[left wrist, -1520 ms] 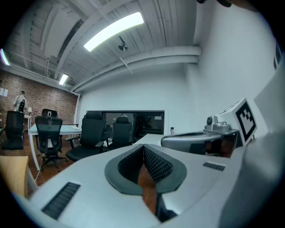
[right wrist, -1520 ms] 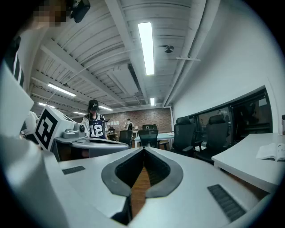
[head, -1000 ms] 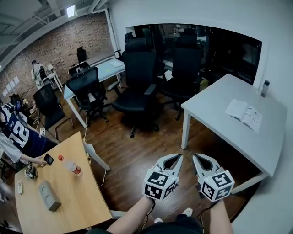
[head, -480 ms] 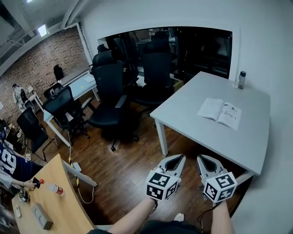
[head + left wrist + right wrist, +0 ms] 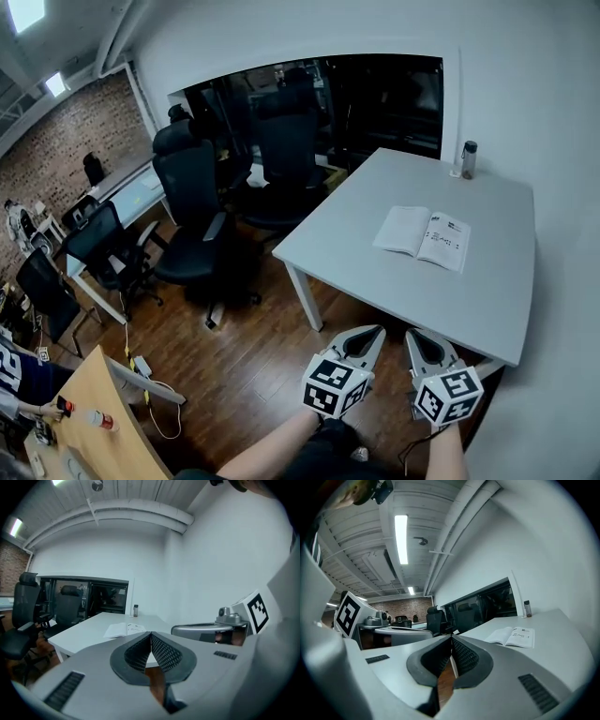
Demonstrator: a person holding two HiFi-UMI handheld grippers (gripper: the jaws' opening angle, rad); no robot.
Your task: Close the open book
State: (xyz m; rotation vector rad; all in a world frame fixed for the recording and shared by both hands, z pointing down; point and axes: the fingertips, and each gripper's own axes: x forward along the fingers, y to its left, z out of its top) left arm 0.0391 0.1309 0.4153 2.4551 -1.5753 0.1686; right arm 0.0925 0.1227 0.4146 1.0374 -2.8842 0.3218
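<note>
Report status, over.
Left hand-held gripper and right hand-held gripper shut, empty, short of table. Book open on table, untouched. Bottle at far edge, not blocking.

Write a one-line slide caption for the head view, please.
Left hand-held gripper and right hand-held gripper, both shut and empty, near a white table bearing an open book and a bottle.

Room, contents:
- White walls (image 5: 525,56); brick wall (image 5: 75,131) at far left.
- Dark glazed window (image 5: 375,94), wide, set in the white wall.
- Dark wood plank floor (image 5: 234,347).
- White table (image 5: 356,225), its far corner against the walls.
- Black office chairs (image 5: 192,187), several, beside its left edge.
- Wooden desk (image 5: 103,412), lower left.
- Ceiling light panels (image 5: 23,11), lit.
</note>
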